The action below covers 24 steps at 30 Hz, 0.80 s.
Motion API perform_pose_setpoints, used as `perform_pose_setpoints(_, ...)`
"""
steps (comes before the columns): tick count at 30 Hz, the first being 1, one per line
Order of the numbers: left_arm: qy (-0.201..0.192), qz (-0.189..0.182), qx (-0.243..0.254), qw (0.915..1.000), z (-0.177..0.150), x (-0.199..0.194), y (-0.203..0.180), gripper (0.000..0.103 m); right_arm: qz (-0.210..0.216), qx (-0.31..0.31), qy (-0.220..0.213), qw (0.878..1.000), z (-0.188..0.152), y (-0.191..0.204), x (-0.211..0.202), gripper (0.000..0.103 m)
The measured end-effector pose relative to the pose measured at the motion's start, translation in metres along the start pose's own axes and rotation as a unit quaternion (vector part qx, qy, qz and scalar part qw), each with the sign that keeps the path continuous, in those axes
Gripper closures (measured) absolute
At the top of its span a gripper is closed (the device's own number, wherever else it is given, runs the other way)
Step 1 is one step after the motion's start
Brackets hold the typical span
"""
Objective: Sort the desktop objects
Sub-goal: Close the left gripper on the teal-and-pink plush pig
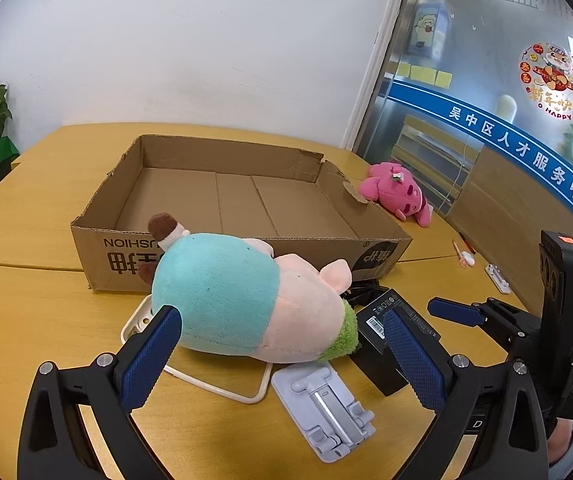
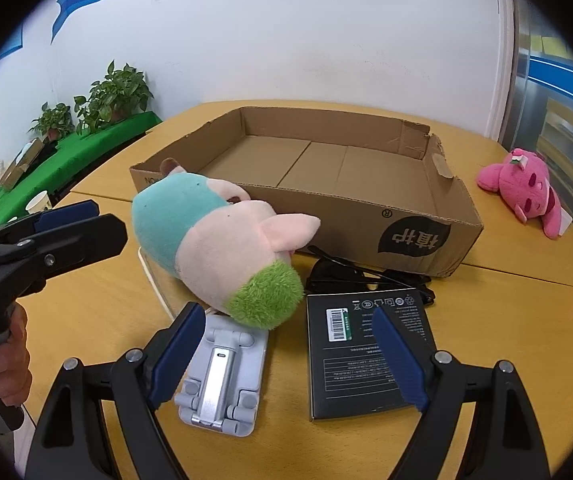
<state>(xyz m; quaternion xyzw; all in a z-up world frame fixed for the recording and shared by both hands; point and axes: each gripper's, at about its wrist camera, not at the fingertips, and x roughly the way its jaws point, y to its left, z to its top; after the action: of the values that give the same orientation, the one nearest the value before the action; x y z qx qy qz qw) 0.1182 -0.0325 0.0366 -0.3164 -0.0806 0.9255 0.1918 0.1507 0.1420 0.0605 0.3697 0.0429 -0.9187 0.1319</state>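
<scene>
The open cardboard box (image 1: 242,196) sits upright and empty on my table. Just in front of its near wall the teal-and-pink plush pig (image 1: 242,300) lies on its side, green collar toward the black packet (image 2: 366,352), which lies flat, label up. The grey folding phone stand (image 2: 222,376) lies flat below the pig. Right of the box the pink plush (image 1: 400,192) is slumped over.
</scene>
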Motion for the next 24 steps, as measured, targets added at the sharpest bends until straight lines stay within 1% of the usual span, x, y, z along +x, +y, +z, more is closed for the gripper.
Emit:
perform_pose_setpoints(4,0.005,-0.006,-0.008,0.9999,0.001,0.009,0.017,0.001,0.003,0.006,0.01,1.0,-0.003,0.005,0.009,0.017)
perform_pose_setpoints(7,0.013,-0.002,-0.02,0.9997,0.003,0.019,0.033,0.001,0.022,0.0,0.021,1.0,-0.004,0.011,0.018,0.017)
perform_pose_setpoints(10,0.029,0.003,-0.041,0.9987,0.007,0.033,0.049,0.002,0.04,-0.027,0.025,0.999,-0.001,0.02,0.028,0.017)
perform_pose_setpoints(13,0.029,-0.003,-0.054,0.9981,0.011,0.046,0.06,0.002,0.057,-0.051,0.031,0.997,0.007,0.027,0.044,0.017)
perform_pose_setpoints(14,0.03,-0.005,-0.056,0.998,0.012,0.05,0.062,0.003,0.059,-0.059,0.04,0.996,0.008,0.029,0.053,0.017)
perform_pose_setpoints(15,0.034,-0.009,-0.06,0.9976,0.011,0.055,0.064,0.005,0.059,-0.068,0.053,0.995,0.009,0.031,0.064,0.017)
perform_pose_setpoints(16,0.044,-0.011,-0.067,0.9968,0.009,0.063,0.068,0.018,0.062,-0.073,0.061,0.994,0.008,0.032,0.071,0.018)
perform_pose_setpoints(17,0.05,-0.01,-0.072,0.9961,0.006,0.07,0.07,0.019,0.063,-0.079,0.067,0.993,0.008,0.034,0.079,0.018)
perform_pose_setpoints(18,0.044,-0.011,-0.073,0.9962,0.005,0.07,0.071,0.02,0.055,-0.086,0.069,0.992,0.007,0.035,0.085,0.018)
perform_pose_setpoints(20,0.038,-0.009,-0.07,0.9968,0.004,0.065,0.066,0.027,0.053,-0.085,0.055,0.993,0.007,0.034,0.083,0.03)
perform_pose_setpoints(21,0.037,-0.005,-0.067,0.997,0.003,0.063,0.063,0.029,0.063,-0.077,0.05,0.994,0.008,0.03,0.08,0.031)
perform_pose_setpoints(22,0.037,-0.002,-0.069,0.9969,0.002,0.059,0.059,0.031,0.071,-0.07,0.045,0.994,0.008,0.028,0.078,0.036)
perform_pose_setpoints(24,0.037,-0.001,-0.067,0.9971,0.003,0.053,0.051,0.036,0.077,-0.062,0.033,0.995,0.007,0.021,0.07,0.039)
